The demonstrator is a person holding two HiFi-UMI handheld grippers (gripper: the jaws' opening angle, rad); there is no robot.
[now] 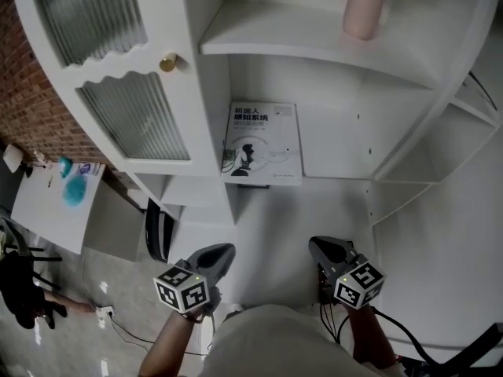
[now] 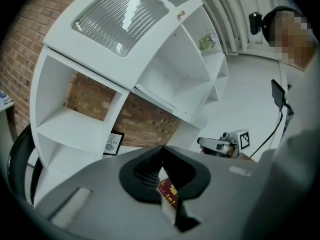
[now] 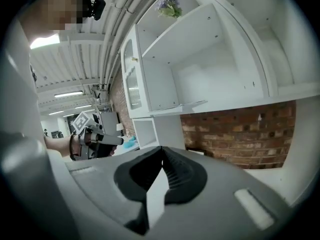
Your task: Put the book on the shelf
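Looking steeply down at a white curved shelf unit (image 1: 314, 34) backed by a brick wall (image 1: 27, 108), filling most of the head view. Left part closed off by a cabinet door (image 1: 126, 93) with ribbed glass panes. Further left, lower down, spotting a small white table (image 1: 47, 210) with a teal object (image 1: 76, 188) on it (cannot tell what). Book (image 1: 262, 144) already on the shelf: lying flat, cover up, in the open bay just right of the door. Tucked against that bay's left wall, one board below the pink vase (image 1: 365, 5), well clear of both grippers. Left gripper (image 1: 222, 251) low in frame, jaws clenched tip to tip, empty. Same for right gripper (image 1: 321, 247): closed up on nothing, level with the left one, both pointed toward the shelf unit. Confirmed in both gripper views, black pads (image 2: 142, 176) meeting in a single seam. Smaller bits: a framed print (image 2: 114, 143) seen through an open-backed low bay, by the brick; purple flowers (image 3: 169, 5) on a top board; gold knob (image 1: 167, 63) on the door.
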